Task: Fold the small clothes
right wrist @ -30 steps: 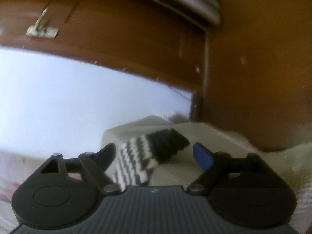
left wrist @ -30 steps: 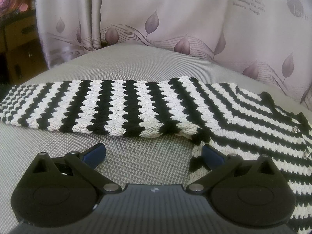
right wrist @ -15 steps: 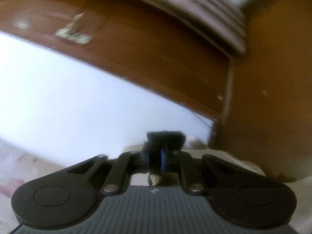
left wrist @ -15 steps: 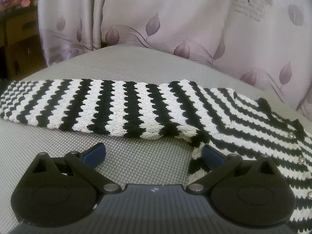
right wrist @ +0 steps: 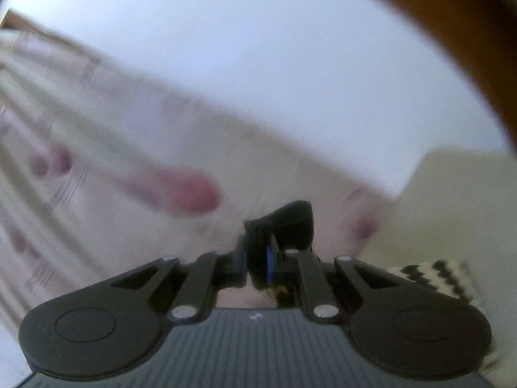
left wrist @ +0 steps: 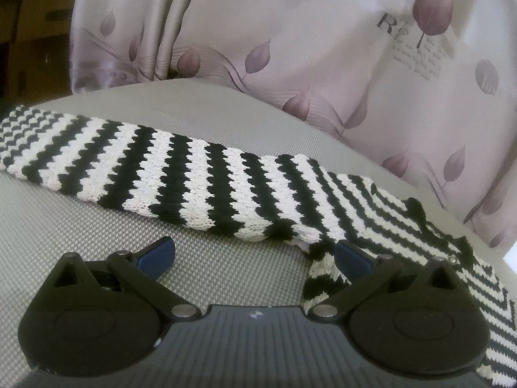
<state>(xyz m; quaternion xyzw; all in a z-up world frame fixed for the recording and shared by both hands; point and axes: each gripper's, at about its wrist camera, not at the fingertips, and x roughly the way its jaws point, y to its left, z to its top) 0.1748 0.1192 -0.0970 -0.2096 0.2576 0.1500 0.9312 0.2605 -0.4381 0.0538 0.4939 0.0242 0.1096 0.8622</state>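
Observation:
A black-and-white striped knitted sweater (left wrist: 181, 174) lies flat on the grey woven surface (left wrist: 97, 226), one sleeve stretched out to the left. My left gripper (left wrist: 253, 252) hovers open just in front of the sleeve's near edge. Its right fingertip (left wrist: 347, 252) sits against a turned-up bit of knit, and nothing lies between the fingers. In the blurred right wrist view my right gripper (right wrist: 258, 258) is shut on a black end of knit fabric (right wrist: 290, 223), raised off the surface. More striped knit (right wrist: 433, 274) shows low at the right.
A pale curtain with purple leaves (left wrist: 290, 48) hangs right behind the grey surface. Dark wooden furniture (left wrist: 29, 32) stands at the far left. In the right wrist view the blurred curtain (right wrist: 129, 177) fills the left and brown wood (right wrist: 468, 32) curves along the upper right.
My right gripper shut on the black end of the striped sleeve and swung upward, its view sweeping from the wooden furniture to the curtain. The left gripper only rolled a little.

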